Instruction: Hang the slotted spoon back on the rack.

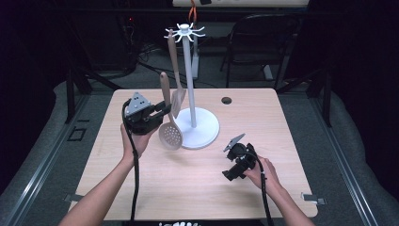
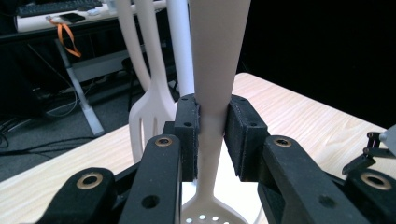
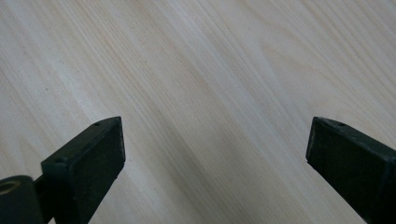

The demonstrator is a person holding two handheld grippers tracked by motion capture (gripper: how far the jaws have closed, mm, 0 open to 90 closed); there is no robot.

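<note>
A wooden table [image 1: 282,141] is seen from above, with a white utensil stand [image 1: 190,84] set on its round base [image 1: 207,132] slightly behind the centre of the tabletop. The stand consists of an upright pole topped by a ring of radiating hooks [image 1: 185,31].

A beige slotted turner [image 1: 176,80] is hung from one of the hooks, its slotted blade lying beside the pole just above the base. In the left gripper view the same turner [image 2: 149,107] is seen behind and to the left of the gripped handle, with the pole [image 2: 180,46] beside it.

The left gripper [image 1: 162,109] is held above the table to the left of the stand. Its jaws are closed on the handle of a beige skimmer spoon [image 1: 168,113], which is carried upright with the handle uppermost and the perforated round bowl lowest. The bowl is seen just in front of the left edge of the base; whether it touches the base or the table cannot be told from the high view. In the left gripper view the narrow part of the skimmer handle [image 2: 210,116] is pressed between the two black pads [image 2: 243,135], and the holes of the bowl are visible below them.

The right gripper [image 1: 230,169] is held low over the right front part of the table, well apart from the stand. In the right gripper view [image 3: 215,154] its jaws are spread wide with nothing between them, and bare wood grain [image 3: 196,70] lies beneath.

A round cable hole [image 1: 227,100] is visible near the far edge of the table, behind the stand.
</note>
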